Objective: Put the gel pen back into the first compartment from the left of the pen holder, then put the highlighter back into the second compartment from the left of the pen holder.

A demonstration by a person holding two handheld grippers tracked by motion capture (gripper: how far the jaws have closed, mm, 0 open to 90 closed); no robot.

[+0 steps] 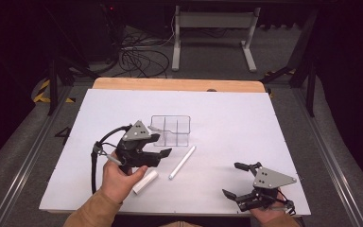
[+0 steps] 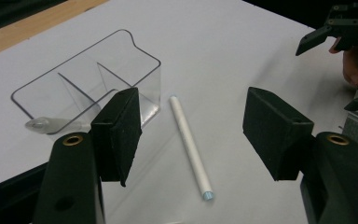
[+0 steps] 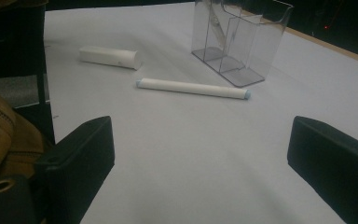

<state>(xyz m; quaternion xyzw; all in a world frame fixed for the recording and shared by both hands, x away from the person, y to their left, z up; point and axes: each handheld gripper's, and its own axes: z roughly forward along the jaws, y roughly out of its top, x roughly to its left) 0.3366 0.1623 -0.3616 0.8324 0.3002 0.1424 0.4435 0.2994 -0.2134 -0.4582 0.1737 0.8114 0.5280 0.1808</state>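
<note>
Your left tongs (image 2: 191, 135) sit closest to the lens, both black pads spread wide and pinching nothing, and the thin white pen (image 2: 190, 147) lies on the table (image 2: 242, 51) between them, a little further out. That spread looks deliberate: it leaves room to drop a pad on either side of the pen. From above, the left tongs (image 1: 163, 144) hover just off the clear divided organizer (image 1: 171, 130), which stands at about twelve o'clock from your hand, and the pen (image 1: 182, 162) lies slanted at roughly three o'clock from them, apart from the organizer and touching nothing else.

A shorter, thicker white tube (image 1: 145, 182) rests right beside your left hand (image 1: 118, 175), at about five o'clock from the tongs. It seems to be waiting its turn.

One slim pale item (image 2: 44, 124) already lies in the organizer, leaning over its near wall. So my judgement is that you are sorting loose items into its compartments, and the pen is next.

Your right tongs (image 1: 236, 179) are parked well away near the table's front edge, also spread and empty, probably to stay clear of the left arm's path. Through their own view the pen (image 3: 193, 88) lies crosswise ahead, the tube (image 3: 109, 57) beyond it at eleven o'clock, and the organizer (image 3: 237, 42) at one o'clock.
</note>
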